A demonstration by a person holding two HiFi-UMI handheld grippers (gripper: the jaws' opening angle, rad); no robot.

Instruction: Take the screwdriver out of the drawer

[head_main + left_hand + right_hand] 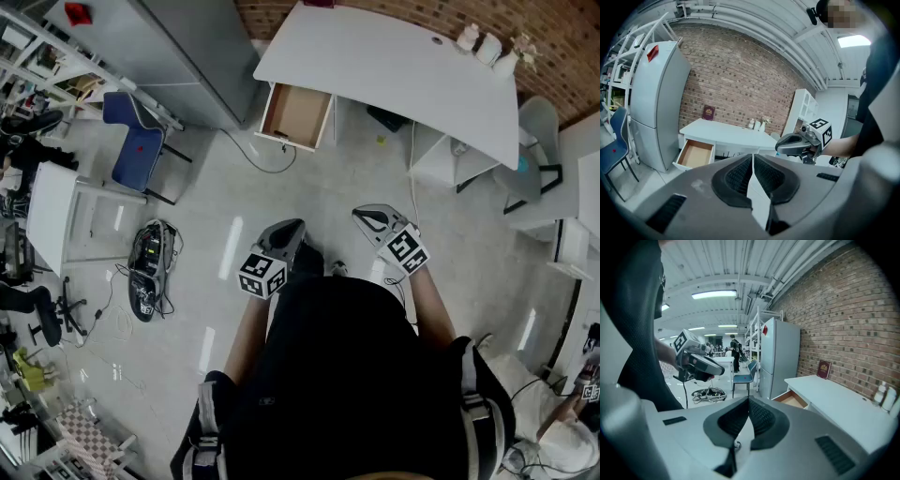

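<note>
An open drawer (295, 114) hangs out from under the white desk (394, 70), far ahead of me across the floor. Its brown bottom (696, 153) looks bare, and I see no screwdriver in any view. My left gripper (289, 228) and right gripper (362, 215) are held side by side at waist height, well short of the drawer. In the left gripper view the left gripper (753, 162) has its pads closed together with nothing between them. In the right gripper view the right gripper (749, 411) is likewise shut and empty. Each gripper also shows in the other's view.
A tall grey cabinet (187, 47) stands left of the drawer, with a blue chair (136, 141) beside it. A tangle of cables (150, 267) lies on the floor to my left. Small bottles (483, 45) and a maroon book (708, 112) sit on the desk.
</note>
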